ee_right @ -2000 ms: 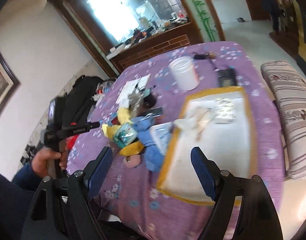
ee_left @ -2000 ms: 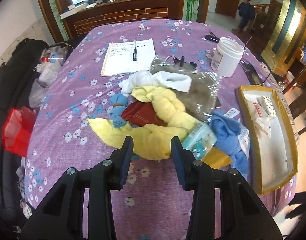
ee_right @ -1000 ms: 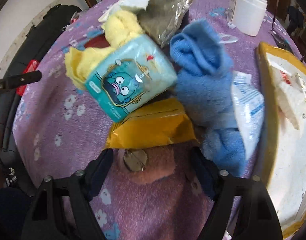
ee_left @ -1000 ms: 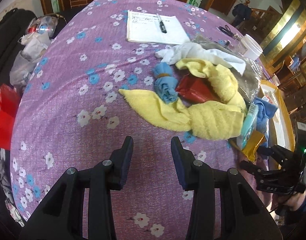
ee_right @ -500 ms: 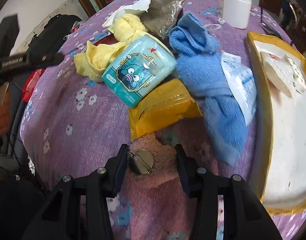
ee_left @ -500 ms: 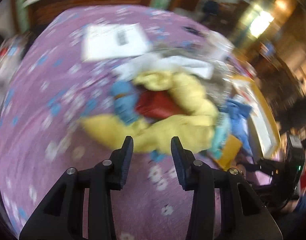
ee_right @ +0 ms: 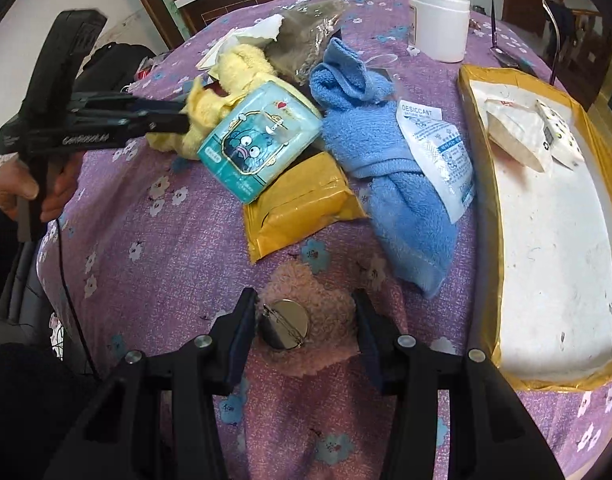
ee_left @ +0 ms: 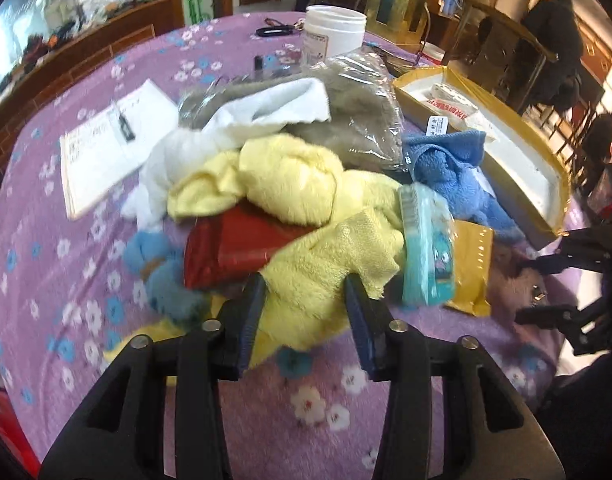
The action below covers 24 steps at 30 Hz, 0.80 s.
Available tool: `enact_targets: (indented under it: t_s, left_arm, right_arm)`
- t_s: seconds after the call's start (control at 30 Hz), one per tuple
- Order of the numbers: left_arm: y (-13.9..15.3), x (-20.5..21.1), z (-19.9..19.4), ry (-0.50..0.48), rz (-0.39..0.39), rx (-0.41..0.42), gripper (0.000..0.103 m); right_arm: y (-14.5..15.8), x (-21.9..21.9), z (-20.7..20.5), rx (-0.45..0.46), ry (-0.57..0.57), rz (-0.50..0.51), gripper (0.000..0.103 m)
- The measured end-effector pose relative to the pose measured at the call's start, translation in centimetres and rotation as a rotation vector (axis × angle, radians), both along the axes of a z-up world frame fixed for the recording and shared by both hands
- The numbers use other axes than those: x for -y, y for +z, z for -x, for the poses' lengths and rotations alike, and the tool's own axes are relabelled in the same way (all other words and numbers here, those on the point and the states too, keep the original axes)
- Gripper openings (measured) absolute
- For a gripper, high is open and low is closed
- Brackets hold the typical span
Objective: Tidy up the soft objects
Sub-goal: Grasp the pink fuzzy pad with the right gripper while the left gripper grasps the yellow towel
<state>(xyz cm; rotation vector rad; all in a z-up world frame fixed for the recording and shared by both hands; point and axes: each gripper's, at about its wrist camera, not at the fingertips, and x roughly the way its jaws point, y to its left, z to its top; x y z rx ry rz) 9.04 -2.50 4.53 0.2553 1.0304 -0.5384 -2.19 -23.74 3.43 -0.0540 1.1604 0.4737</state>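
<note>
Left wrist view: the left gripper (ee_left: pixel 304 304), low in the frame, straddles a fold of the yellow towel (ee_left: pixel 325 268) with a gap each side, likely lining up a pinch.

Right wrist view: the right gripper (ee_right: pixel 304 330), bottom centre, flanks the pink fluffy badge (ee_right: pixel 329 328); whether its fingers press it I cannot tell. The tray (ee_right: pixel 481 184) lies at right, probably the destination.

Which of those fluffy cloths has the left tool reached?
The pale yellow fluffy towel: its near end sits between the open fingers of the left tool. The blue terry towel and the white cloth lie farther back in the heap.
</note>
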Motion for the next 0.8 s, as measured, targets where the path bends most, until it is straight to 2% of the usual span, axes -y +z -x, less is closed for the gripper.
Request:
enact_targets:
  t_s: [0.17, 0.53, 0.7, 0.8]
  left_arm:
    - [0.1, 0.4, 0.9, -0.074, -0.046, 0.017, 0.044]
    - [0.4, -1.7, 0.4, -0.104, 0.041, -0.089, 0.047]
    - [1.2, -1.8, 0.4, -0.105, 0.032, -0.047, 0.047]
    - [0.8, -0.6, 0.4, -0.159, -0.051, -0.034, 0.047]
  right_arm:
    - [0.2, 0.0, 0.2, 0.004, -0.006, -0.001, 0.049]
    - [-0.8, -0.3, -0.1, -0.036, -0.012, 0.009, 0.049]
    - [-1.4, 0.2, -0.4, -0.065, -0.035, 0.002, 0.051]
    - [-1.3, 0.2, -0.4, -0.063, -0.031, 0.003, 0.053]
